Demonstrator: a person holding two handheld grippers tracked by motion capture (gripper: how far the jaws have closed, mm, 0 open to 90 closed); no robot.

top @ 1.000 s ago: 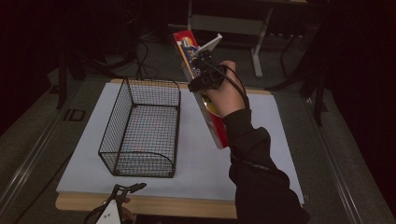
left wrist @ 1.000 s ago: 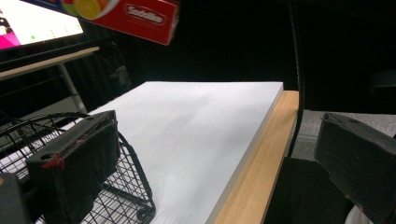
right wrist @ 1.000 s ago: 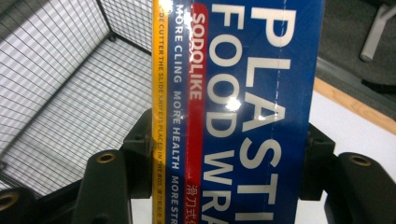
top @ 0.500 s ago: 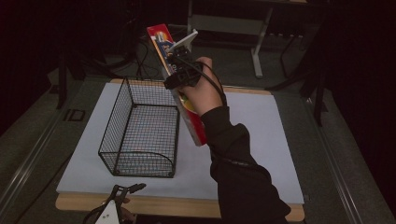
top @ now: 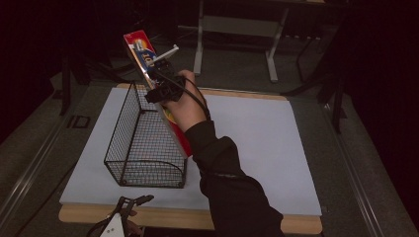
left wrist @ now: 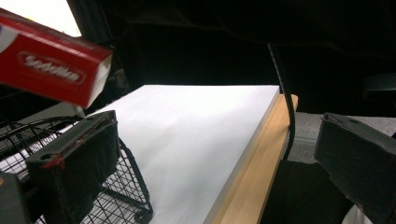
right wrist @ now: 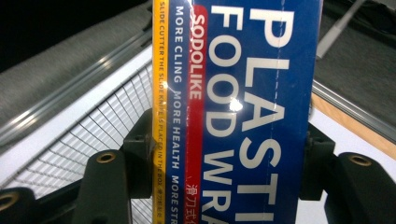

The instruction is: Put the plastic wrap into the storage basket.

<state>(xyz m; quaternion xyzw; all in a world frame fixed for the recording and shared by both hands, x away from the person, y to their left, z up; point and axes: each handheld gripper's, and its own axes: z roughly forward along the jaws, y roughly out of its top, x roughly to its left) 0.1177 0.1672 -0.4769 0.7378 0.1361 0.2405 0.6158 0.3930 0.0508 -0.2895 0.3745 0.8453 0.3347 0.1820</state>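
Red-and-blue carton of plastic food wrap is clamped across its width in my right gripper, jaws pressed on both long sides in the right gripper view; box rides tilted, top end up and away, lower end hanging by the right rim of the wire basket. Basket sits on the white board, left half, nothing in it that I can see. My left gripper idles at the near table edge, jaws wide apart with nothing between them, and from there the red box end shows above the basket rim. My read: box is being carried over to drop into the basket. Risks: the carton is long and held near mid-length, so the low end could catch the basket's top wire and lever the box out of the jaws or shove the light basket sideways; if I let go while it's this tilted it may land propped on the rim rather than flat inside; glossy wrap on the carton could let it slide through the pads
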